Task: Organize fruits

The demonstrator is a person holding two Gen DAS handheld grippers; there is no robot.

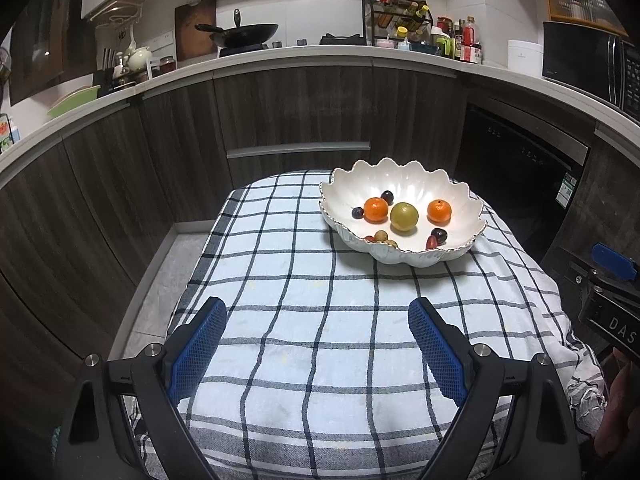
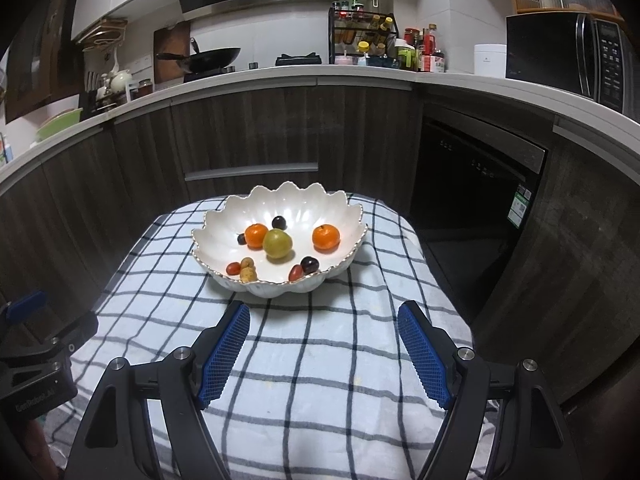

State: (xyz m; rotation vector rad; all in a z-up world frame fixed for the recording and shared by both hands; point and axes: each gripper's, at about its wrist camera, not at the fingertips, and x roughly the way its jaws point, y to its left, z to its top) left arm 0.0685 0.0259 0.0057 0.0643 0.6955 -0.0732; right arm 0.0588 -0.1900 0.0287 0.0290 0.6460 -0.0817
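A white scalloped bowl (image 1: 416, 178) (image 2: 224, 236) stands on the checked cloth (image 1: 312, 292) (image 2: 320, 360) at the table's far side. In it lie two oranges (image 1: 376, 209) (image 2: 325, 237), a green-yellow round fruit (image 1: 404, 216) (image 2: 277, 243), dark plums (image 1: 439, 235) (image 2: 309, 265), and small red and tan fruits (image 2: 248, 274). My left gripper (image 1: 318, 316) is open and empty above the near cloth, left of the bowl. My right gripper (image 2: 324, 320) is open and empty just in front of the bowl. The right gripper's body shows at the left wrist view's right edge (image 1: 612, 280).
Dark wood cabinets (image 1: 296, 112) and a dishwasher (image 2: 476, 184) stand behind the table. The counter above holds a wok (image 1: 244, 34), a spice rack (image 1: 396, 20), bottles and a microwave (image 2: 560, 56). Floor shows left of the table (image 1: 160, 280).
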